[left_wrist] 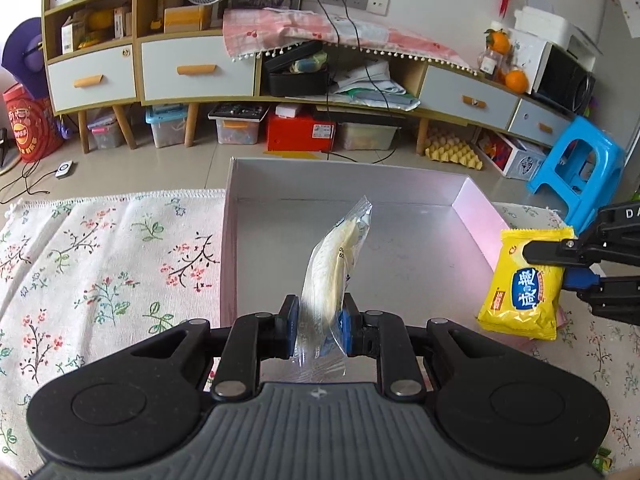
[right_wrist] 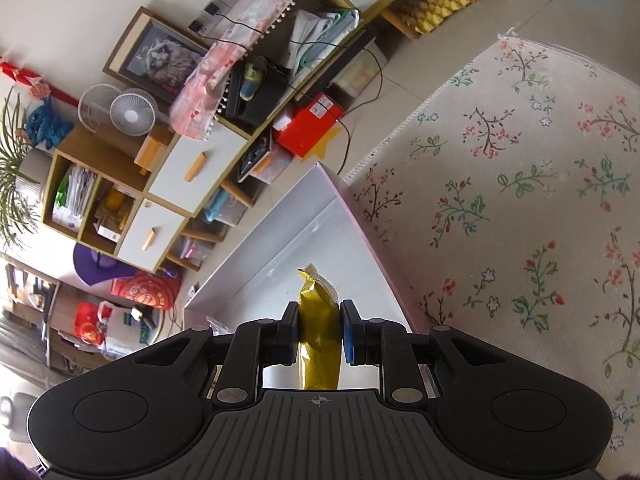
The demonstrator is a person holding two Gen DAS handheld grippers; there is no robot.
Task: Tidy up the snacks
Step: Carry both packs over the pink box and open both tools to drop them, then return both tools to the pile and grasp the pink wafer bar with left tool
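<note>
Your left gripper (left_wrist: 319,326) pinches a clear snack packet (left_wrist: 334,276) at the frame's centre, above the open box (left_wrist: 476,216). Your right gripper (right_wrist: 320,330) clamps the yellow snack bag (left_wrist: 524,284) at the right edge.

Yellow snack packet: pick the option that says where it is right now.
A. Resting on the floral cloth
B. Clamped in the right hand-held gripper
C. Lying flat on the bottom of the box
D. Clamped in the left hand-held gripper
B: the right hand-held gripper is shut on the yellow snack packet, held by the box's right wall, while the left hand-held gripper holds a clear packet.
</note>
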